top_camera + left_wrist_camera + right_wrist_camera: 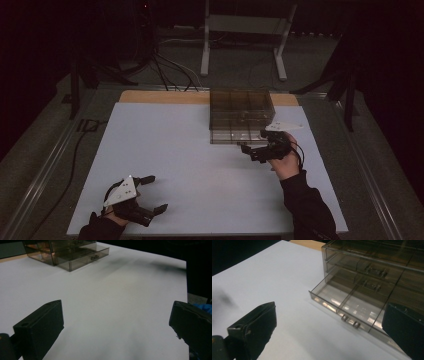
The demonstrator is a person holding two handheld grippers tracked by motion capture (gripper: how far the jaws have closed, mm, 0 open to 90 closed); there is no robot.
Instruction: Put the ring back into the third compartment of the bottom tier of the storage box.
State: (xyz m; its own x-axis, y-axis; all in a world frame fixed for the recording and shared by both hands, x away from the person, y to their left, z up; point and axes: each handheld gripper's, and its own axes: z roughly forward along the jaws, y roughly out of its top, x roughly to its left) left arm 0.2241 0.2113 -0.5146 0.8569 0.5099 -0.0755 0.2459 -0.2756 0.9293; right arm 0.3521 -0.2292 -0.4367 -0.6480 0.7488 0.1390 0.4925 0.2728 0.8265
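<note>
- Right, the smoky clear drawer box sits at the far edge of the white table, right of centre, its bottom drawer pulled out towards the person.
- Just in front of that drawer, the right gripper hovers, jaws spread wide, nothing between them.
- Well away from the box, at the near left corner, the left gripper rests low, jaws also wide apart and empty.

Black claws, grey plates, black sleeves
</note>
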